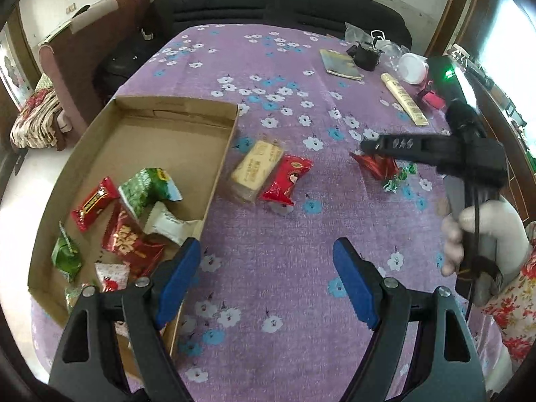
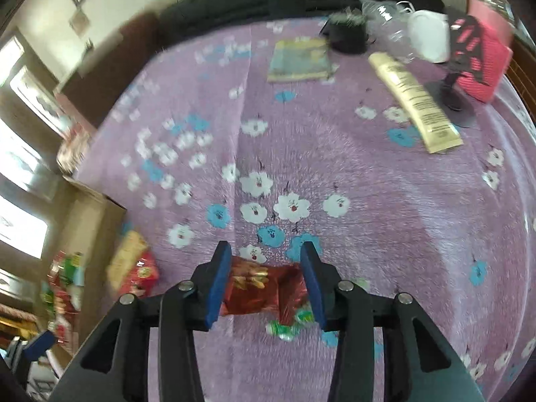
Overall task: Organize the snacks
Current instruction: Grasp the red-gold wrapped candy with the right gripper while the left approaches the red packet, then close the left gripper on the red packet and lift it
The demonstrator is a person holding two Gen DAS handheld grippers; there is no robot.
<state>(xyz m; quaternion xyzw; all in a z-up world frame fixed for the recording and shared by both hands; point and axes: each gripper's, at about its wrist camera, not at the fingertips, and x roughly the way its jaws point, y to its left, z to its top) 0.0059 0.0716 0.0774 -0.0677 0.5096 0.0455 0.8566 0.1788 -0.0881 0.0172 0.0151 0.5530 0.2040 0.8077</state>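
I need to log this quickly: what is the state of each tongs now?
Left tongs: open, holding nothing.
Right tongs: around the dark red snack packet; grip cannot be told.

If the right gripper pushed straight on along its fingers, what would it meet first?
The right gripper already straddles a dark red foil snack packet; that comes first. Beyond it only purple floral tablecloth shows, though depth is unclear.

right gripper [image 2: 266,279] fingers either side of red foil snack [image 2: 258,289], green candy [image 2: 288,326] just behind, cream tube [image 2: 413,100] far right, cardboard box [image 2: 97,207] left
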